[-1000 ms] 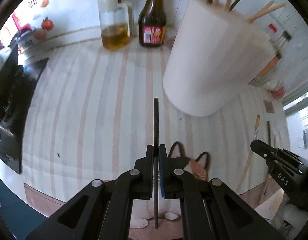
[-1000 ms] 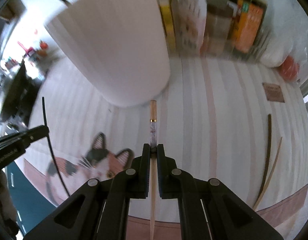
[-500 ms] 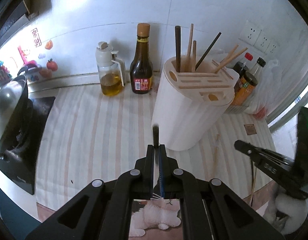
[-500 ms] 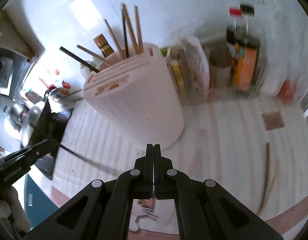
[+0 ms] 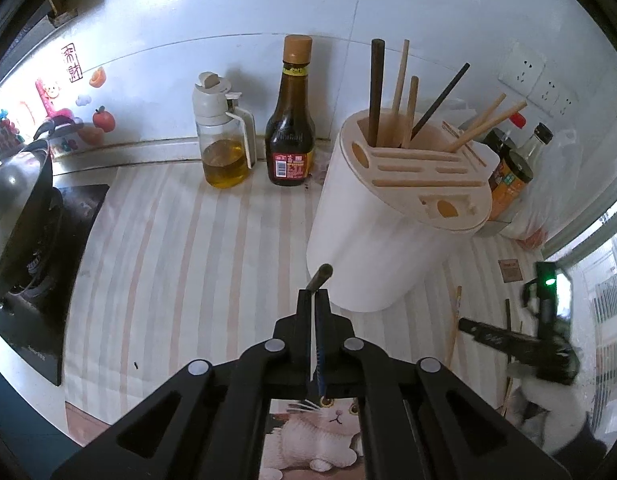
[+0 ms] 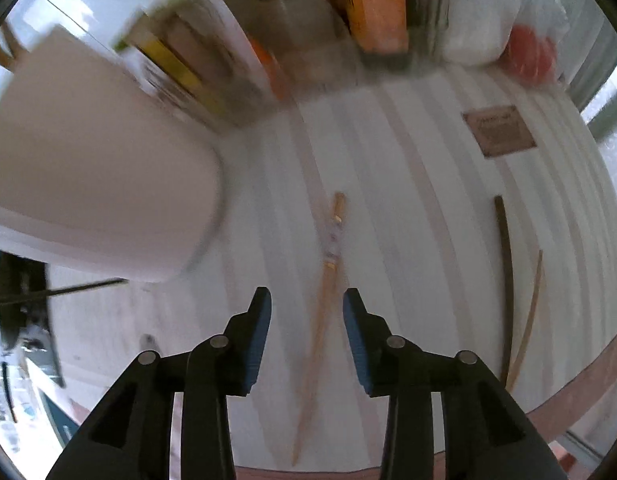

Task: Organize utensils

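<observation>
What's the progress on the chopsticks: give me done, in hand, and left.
Done: several chopsticks already stand in the white holder.
In hand: the left tool is shut on a dark chopstick, raised near the holder. The right tool is open above a light wooden chopstick lying on the striped mat.
Left: that one, plus a dark stick and a thin pale stick farther right.
</observation>
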### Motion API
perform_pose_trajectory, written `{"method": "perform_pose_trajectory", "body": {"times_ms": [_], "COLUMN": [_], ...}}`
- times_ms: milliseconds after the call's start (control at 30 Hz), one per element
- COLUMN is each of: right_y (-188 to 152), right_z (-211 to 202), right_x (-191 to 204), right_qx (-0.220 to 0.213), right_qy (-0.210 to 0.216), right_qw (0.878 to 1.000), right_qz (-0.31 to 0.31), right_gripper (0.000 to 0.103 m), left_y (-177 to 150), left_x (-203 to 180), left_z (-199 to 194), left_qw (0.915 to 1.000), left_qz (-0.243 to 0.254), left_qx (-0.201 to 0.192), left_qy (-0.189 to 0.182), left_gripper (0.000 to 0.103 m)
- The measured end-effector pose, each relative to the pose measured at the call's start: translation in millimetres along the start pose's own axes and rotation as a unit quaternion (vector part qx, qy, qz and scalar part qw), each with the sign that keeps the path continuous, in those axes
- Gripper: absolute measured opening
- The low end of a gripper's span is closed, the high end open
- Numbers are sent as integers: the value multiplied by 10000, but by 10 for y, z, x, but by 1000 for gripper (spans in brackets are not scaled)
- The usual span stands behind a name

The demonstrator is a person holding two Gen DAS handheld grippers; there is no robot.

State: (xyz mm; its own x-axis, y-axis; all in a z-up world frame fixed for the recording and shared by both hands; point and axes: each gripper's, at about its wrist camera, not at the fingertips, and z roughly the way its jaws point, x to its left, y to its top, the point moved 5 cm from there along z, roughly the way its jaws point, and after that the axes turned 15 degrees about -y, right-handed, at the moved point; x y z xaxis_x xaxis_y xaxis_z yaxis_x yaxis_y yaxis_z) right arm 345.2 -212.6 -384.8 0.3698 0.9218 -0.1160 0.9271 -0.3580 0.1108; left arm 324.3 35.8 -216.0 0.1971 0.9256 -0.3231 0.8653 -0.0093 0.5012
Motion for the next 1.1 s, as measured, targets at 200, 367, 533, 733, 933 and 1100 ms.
{"method": "perform_pose_trajectory", "body": {"times_ms": [200, 367, 533, 733, 933, 1100], "right_y": [14, -31, -347, -653, -631, -469], "right_z": [258, 218, 136, 84, 115, 189], "right_x": [201, 388, 491, 459, 378, 418], "right_qx": [43, -66, 30, 111, 144, 168], "right_qy": [-659, -657, -313, -110, -98, -249], "right_qw": [9970, 9934, 9907, 9906, 9911, 9890], "right_qz": [-400, -934, -1326, -1361, -1318, -1446], "right_gripper": [21, 7, 7, 7, 7, 7], "left_y": [-22, -232, -480, -730, -905, -1044], "left_x": [-64, -113, -13, 218, 395, 426], "left_z": [35, 45, -37, -35, 587, 1201], "left_qw": [10000, 9996, 9987, 9954, 9889, 9799], "left_qz": [24, -58, -359, -792, -894, -760], "left_qx": [58, 265, 374, 533, 1179, 1824], "left_qy": [7, 38, -19, -88, 116, 282], "left_gripper": [0, 4, 44, 52, 52, 52]}}
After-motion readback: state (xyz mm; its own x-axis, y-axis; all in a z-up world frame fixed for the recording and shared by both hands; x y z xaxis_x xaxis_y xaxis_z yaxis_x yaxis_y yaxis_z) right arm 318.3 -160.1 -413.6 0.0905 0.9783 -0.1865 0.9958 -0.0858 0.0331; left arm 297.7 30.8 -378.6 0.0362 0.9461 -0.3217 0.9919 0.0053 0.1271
